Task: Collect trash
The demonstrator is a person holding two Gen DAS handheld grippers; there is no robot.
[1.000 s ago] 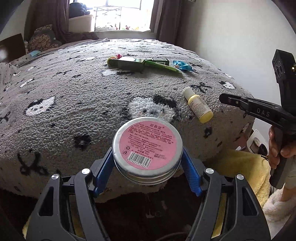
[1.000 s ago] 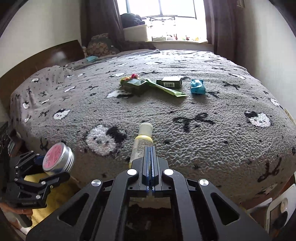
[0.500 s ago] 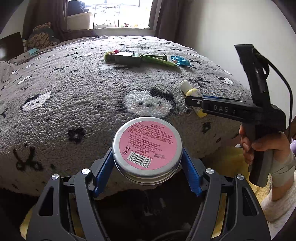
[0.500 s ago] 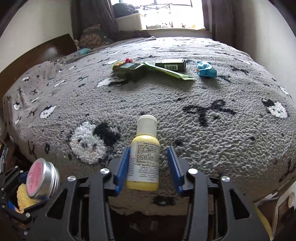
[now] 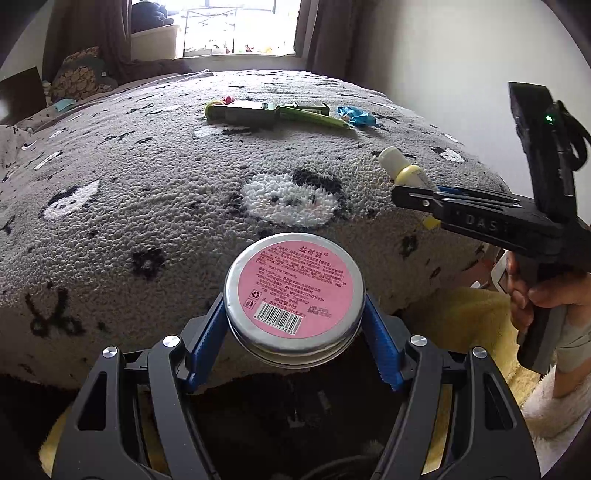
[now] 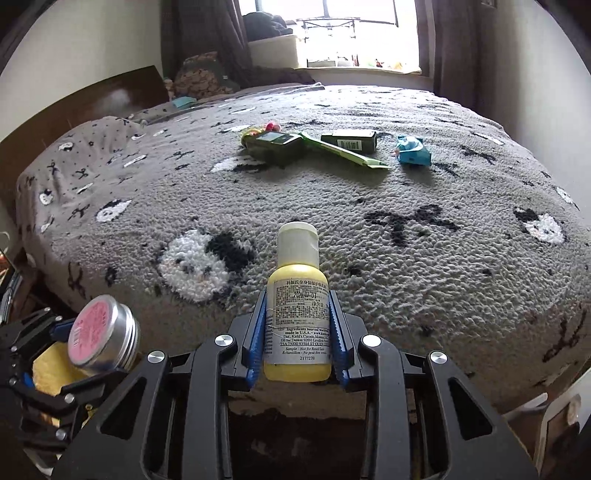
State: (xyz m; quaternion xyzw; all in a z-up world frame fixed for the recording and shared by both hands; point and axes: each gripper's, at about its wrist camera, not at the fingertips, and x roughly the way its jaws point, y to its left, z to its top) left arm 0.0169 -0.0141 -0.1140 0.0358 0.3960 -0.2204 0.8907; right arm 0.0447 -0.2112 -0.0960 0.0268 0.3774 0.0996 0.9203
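My left gripper [image 5: 293, 325] is shut on a round silver tin with a pink label [image 5: 294, 293], held off the bed's front edge; the tin also shows in the right wrist view [image 6: 101, 338]. My right gripper [image 6: 297, 332] is shut on a small yellow bottle with a white cap [image 6: 298, 310], at the bed's front edge; the bottle shows in the left wrist view [image 5: 404, 171]. Farther back on the grey bed cover [image 6: 406, 221] lie a dark green box [image 6: 275, 147], a green wrapper [image 6: 347, 153], another dark box [image 6: 351, 140] and a blue wrapper [image 6: 413, 151].
A yellow fluffy mat [image 5: 476, 317] lies on the floor below the bed's edge. Pillows [image 6: 203, 77] and a window [image 6: 332, 29] are at the far end. A wooden headboard [image 6: 92, 99] runs along the left. A white wall [image 5: 443, 55] is on the right.
My right gripper moved onto the yellow bottle and closed its fingers on it. My left gripper kept hold of the tin and barely moved.
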